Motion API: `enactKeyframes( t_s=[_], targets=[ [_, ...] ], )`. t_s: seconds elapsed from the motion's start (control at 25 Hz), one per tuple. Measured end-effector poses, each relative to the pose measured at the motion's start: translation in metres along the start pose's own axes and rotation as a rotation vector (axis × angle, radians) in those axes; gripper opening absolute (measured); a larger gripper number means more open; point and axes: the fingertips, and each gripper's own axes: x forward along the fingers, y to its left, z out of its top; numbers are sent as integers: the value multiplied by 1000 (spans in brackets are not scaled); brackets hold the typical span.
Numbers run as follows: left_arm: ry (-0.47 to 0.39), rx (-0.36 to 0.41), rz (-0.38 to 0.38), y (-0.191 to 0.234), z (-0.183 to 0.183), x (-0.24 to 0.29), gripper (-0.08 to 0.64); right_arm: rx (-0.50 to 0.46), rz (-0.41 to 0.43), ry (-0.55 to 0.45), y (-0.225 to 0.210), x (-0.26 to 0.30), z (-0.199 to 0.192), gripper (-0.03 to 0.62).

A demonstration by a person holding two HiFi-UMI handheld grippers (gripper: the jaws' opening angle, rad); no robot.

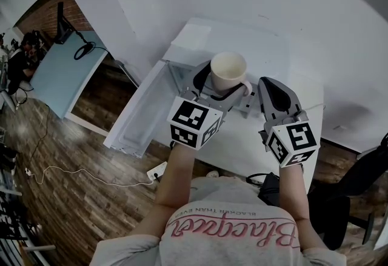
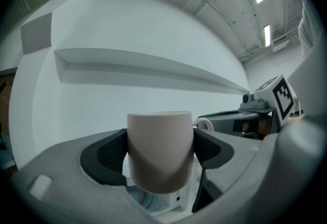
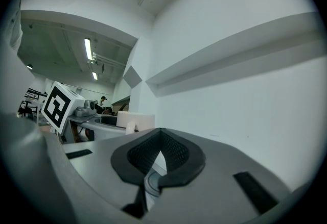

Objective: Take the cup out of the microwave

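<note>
As things stand: the extraction step looks all but complete; what remains, in my judgement, is carrying the cup away and setting it down.
Task item: cream ceramic cup with a loop handle (image 2: pixel 160 144), upright, rim up; the head view shows no contents.
Cup location: held in the air at the near side of the white box-shaped microwave (image 1: pixel 193 37), apparently outside the cavity.
Left gripper (image 1: pixel 223 92): clamped on the cup, one dark pad against each side of the body; the handle points right.
Right gripper (image 3: pixel 158 157): jaws brought together with nothing between them, hanging just right of the cup and not touching it.
Microwave door (image 1: pixel 136 116): swung open to the near left.
Cavity: a round glass turntable (image 2: pixel 148 202) shows below the cup in the left gripper view.
Support surface: white table (image 1: pixel 306 92) extends to the right of the microwave.
Next move calls for: keeping the cup level while drawing it nearer, choosing a bare part of the table, and lowering until the base seats before parting the jaws.
Follow-up: the free right gripper is placed to push the door shut.
</note>
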Motion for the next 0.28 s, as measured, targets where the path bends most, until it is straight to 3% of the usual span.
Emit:
enactKeyframes(
  t_s=[0.28],
  targets=[
    [4,4,-13,-2,0,-1,408,9,-10,22,-4,-2,-4,11]
  ],
)
